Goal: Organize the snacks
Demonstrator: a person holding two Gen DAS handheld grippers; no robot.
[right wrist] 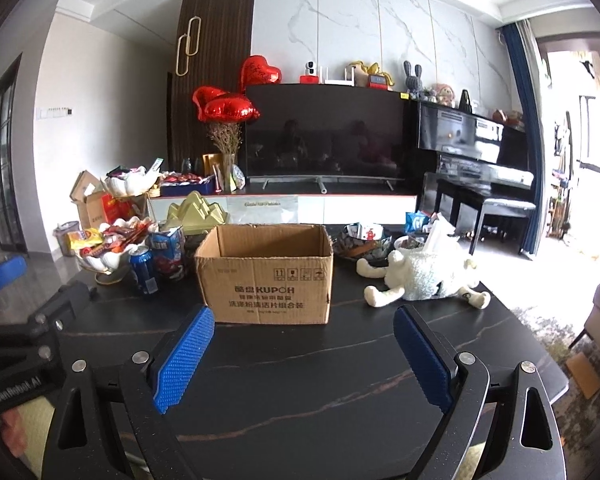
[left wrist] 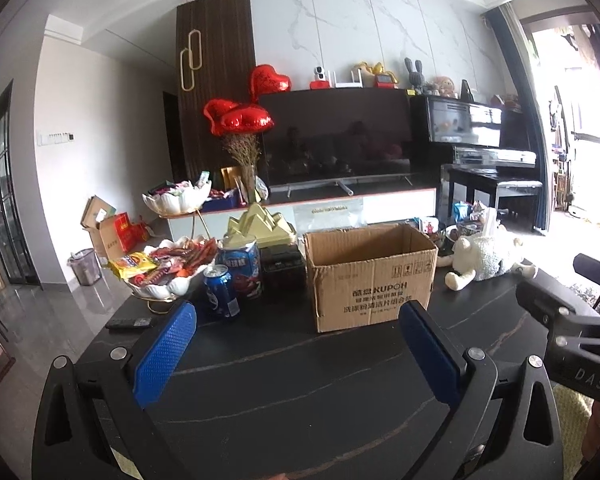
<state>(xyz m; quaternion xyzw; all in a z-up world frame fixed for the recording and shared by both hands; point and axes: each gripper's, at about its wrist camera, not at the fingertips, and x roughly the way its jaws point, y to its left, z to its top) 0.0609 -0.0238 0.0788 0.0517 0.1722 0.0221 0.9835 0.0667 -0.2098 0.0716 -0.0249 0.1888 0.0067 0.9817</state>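
An open cardboard box (left wrist: pixel 370 278) (right wrist: pixel 266 274) stands empty-looking on the dark table (left wrist: pixel 300 380). To its left a white shell-shaped bowl (left wrist: pixel 164 266) (right wrist: pixel 108 246) holds several snack packets, with a blue can (left wrist: pixel 221 290) (right wrist: pixel 143 270) and a blue tin (left wrist: pixel 242 266) (right wrist: pixel 168 254) beside it. My left gripper (left wrist: pixel 298 320) is open, nothing between its blue pads, short of the box. My right gripper (right wrist: pixel 304 320) is open in front of the box with nothing between its fingers. More snacks lie in a dark dish (right wrist: pixel 362 240) behind a white plush sheep (left wrist: pixel 486 258) (right wrist: pixel 428 276).
A remote (left wrist: pixel 129 323) lies at the table's left edge. A gold mountain-shaped ornament (left wrist: pixel 260 226) stands behind the tin. A TV cabinet, a second snack bowl (left wrist: pixel 178 196) and a piano (left wrist: pixel 484 148) are beyond. The other gripper's body shows at the right edge (left wrist: pixel 572 340).
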